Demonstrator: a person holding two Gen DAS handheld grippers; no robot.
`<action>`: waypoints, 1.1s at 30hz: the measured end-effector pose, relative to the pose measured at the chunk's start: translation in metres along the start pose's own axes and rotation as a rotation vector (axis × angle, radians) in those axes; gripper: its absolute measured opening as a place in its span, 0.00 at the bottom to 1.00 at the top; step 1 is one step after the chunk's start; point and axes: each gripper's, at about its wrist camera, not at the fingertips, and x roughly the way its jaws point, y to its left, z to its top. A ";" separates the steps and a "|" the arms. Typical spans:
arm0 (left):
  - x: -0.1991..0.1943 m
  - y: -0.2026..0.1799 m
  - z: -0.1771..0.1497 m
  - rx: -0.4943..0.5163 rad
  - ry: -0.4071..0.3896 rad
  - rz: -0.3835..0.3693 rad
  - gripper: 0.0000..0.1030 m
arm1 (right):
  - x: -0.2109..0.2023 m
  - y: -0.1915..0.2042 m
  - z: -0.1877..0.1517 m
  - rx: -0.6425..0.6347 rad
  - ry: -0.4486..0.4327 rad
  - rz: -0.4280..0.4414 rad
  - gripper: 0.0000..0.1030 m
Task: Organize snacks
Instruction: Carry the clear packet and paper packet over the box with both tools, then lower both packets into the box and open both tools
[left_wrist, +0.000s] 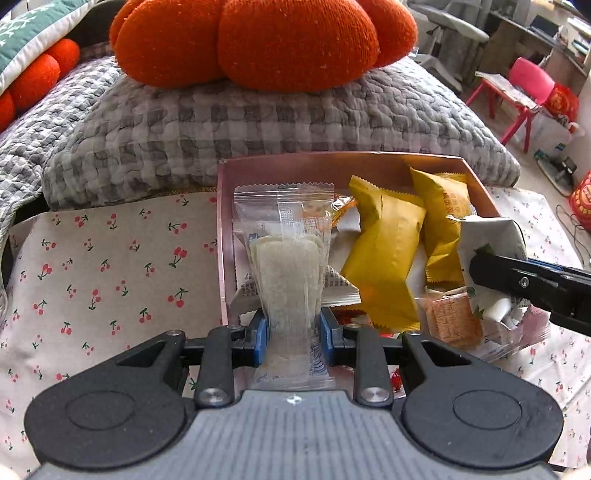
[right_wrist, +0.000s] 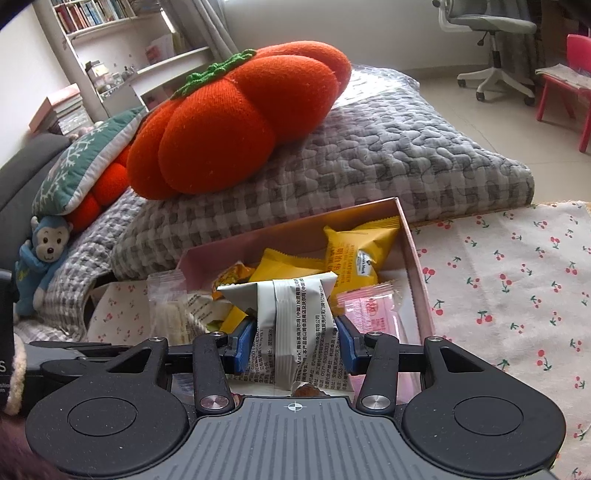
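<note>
A pink cardboard box (left_wrist: 221, 221) holds several snack packets on the cherry-print cloth. My left gripper (left_wrist: 291, 332) is shut on a clear packet of pale crackers (left_wrist: 286, 266), held over the box's left side. My right gripper (right_wrist: 295, 345) is shut on a white packet with black print (right_wrist: 291, 314), held over the box (right_wrist: 413, 258). The right gripper also shows at the right edge of the left wrist view (left_wrist: 480, 269). Yellow packets (left_wrist: 384, 251) and a pink packet (right_wrist: 373, 310) lie in the box.
A grey checked quilt (left_wrist: 258, 122) with an orange pumpkin cushion (left_wrist: 266, 40) lies right behind the box. The cherry-print cloth (left_wrist: 103, 258) spreads left and right of the box. A blue monkey toy (right_wrist: 37, 258) sits at the left. A red chair (right_wrist: 569, 74) stands on the floor.
</note>
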 end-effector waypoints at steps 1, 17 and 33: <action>0.001 -0.001 0.000 0.003 -0.002 -0.001 0.25 | 0.001 0.000 0.000 0.004 0.000 0.003 0.44; -0.021 -0.006 -0.006 0.046 -0.065 -0.023 0.60 | -0.017 0.000 0.005 0.012 -0.037 0.058 0.72; -0.073 -0.014 -0.044 0.030 -0.116 -0.020 0.94 | -0.077 0.017 -0.007 -0.067 -0.015 0.006 0.94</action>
